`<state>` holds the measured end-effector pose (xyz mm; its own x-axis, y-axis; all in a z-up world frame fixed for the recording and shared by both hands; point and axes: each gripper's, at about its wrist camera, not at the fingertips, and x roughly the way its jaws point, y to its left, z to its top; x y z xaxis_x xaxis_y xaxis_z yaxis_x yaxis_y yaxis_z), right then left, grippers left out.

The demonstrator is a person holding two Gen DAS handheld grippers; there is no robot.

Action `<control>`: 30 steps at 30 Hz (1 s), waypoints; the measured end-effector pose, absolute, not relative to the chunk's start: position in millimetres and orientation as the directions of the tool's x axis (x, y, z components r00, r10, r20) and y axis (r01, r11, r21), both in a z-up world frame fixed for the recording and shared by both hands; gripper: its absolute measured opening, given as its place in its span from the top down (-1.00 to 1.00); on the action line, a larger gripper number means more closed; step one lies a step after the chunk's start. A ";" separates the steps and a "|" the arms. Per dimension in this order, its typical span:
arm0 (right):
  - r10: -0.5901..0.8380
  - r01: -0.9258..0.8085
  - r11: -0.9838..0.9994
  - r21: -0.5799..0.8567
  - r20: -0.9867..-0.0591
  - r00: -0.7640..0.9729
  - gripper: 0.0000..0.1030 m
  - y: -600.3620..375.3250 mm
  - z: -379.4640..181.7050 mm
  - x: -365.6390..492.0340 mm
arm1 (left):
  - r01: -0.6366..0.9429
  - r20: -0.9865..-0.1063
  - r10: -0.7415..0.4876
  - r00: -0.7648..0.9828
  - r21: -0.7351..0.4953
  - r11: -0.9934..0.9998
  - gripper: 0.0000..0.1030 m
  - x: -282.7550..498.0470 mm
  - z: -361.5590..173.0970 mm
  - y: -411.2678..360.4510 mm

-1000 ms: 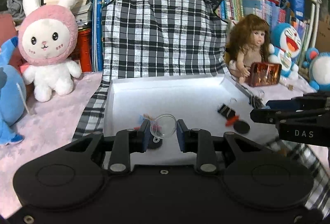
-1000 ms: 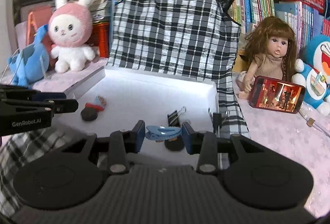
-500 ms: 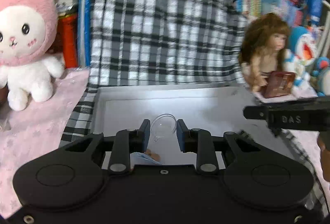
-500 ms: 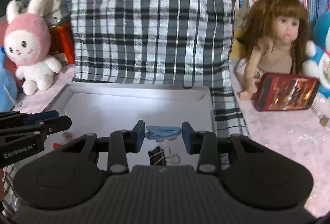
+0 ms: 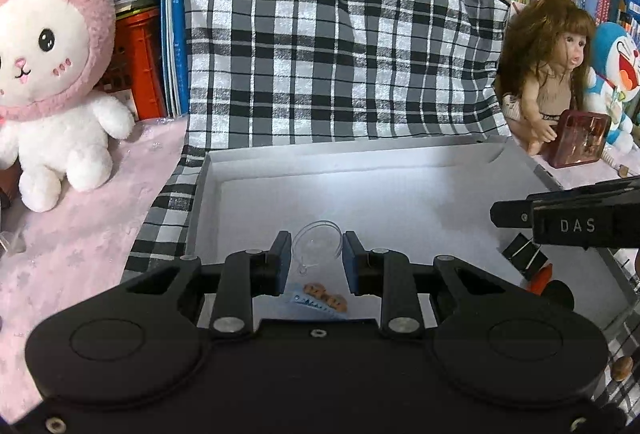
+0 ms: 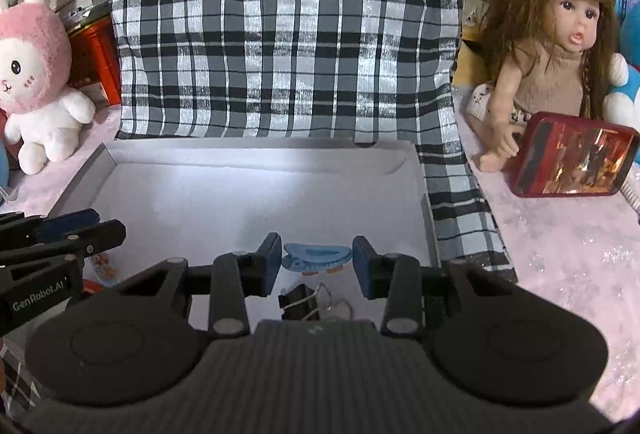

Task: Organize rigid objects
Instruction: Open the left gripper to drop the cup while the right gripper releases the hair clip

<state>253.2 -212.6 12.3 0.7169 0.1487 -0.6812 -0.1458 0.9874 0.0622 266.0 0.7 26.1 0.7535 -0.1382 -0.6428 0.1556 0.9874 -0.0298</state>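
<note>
From the left wrist, the left tongs point(image 5: 316, 260) were clamped on a small clear plastic ring point(image 5: 317, 244), held over the near left part of a shallow white box point(image 5: 400, 158). Under them on the box floor lay a pale blue clip with brown dots point(image 5: 320, 299). At the right edge the other tool reached in over the box, with a black binder clip point(image 5: 524, 259) and a black disc point(image 5: 560, 292) just below it. A pink-hooded rabbit plush point(image 5: 48, 74) sat far left on the pink cover, a doll point(image 5: 548, 74) far right, and checked cloth point(image 5: 340, 34) rose behind the box. From the right wrist, the right tongs point(image 6: 316, 264) were closed on a blue hair clip point(image 6: 316, 257), gripped by its ends above the near middle of the box. A black binder clip point(image 6: 302, 302) lay on the floor just nearer than it. The doll held a red case point(image 6: 576, 154) at the right.
</note>
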 end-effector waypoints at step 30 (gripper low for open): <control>0.139 -0.149 0.988 0.046 -0.698 0.702 0.03 -203.8 12.2 252.3 | 0.150 -0.650 -0.100 0.753 0.021 0.989 0.44 264.9 13.7 -3.1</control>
